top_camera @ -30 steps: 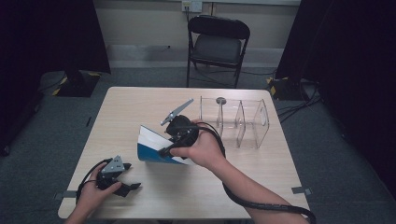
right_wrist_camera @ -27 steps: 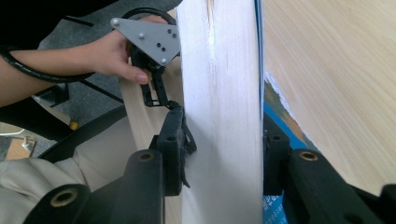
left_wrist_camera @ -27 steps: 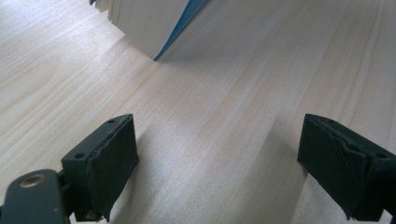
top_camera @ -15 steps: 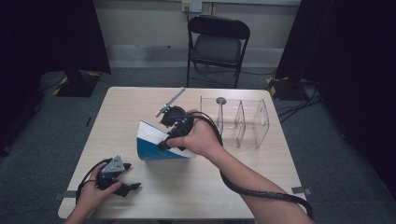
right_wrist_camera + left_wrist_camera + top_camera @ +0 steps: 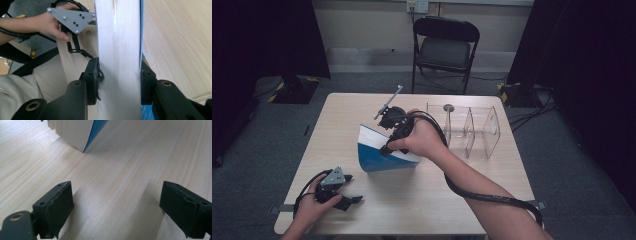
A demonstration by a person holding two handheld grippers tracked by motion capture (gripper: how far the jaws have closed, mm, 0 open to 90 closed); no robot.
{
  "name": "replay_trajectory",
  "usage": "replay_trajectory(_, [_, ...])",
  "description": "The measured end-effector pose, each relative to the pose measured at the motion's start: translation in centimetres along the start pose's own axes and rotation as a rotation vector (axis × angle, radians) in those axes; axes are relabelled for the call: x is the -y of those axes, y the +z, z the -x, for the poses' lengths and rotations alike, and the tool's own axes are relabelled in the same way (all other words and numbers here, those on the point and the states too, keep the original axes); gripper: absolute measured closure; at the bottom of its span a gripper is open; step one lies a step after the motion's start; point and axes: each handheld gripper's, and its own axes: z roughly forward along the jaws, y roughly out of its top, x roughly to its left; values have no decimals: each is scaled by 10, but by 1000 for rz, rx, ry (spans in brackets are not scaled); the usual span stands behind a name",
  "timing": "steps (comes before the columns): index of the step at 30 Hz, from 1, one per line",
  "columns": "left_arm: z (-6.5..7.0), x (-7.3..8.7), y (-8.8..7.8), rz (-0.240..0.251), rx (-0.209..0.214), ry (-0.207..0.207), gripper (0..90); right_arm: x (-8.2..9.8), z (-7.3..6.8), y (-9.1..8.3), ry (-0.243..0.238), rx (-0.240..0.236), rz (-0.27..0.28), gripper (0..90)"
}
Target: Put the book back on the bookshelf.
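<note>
Book [image 5: 384, 155] — blue cover, thick white page block — stands tilted near the table's [image 5: 472, 200] middle, clamped across its thickness by the right gripper [image 5: 117, 72]. Likely heavyish; glossy cover may slip, pages may fan, so hold near the spine. Left gripper [image 5: 117, 205] rests by the near left corner, jaws wide, holding nothing. Clear divider rack [image 5: 472, 127] near the far right edge — open room elsewhere.

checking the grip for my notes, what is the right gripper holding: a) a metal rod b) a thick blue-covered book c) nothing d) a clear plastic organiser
b: in the right gripper view the right gripper has its pads pressed on both sides of the thick blue-covered book, tilted up off the table.
</note>
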Motion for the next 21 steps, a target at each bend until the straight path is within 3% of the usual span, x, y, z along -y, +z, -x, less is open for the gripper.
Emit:
replay_trajectory(8, [0,0,0,-1,-3,4,109,-10,6,-2,-21,11,-32,599])
replay_trajectory(21, [-1,0,0,-1,-2,3,108,-20,17,-1,-36,17,-37,589])
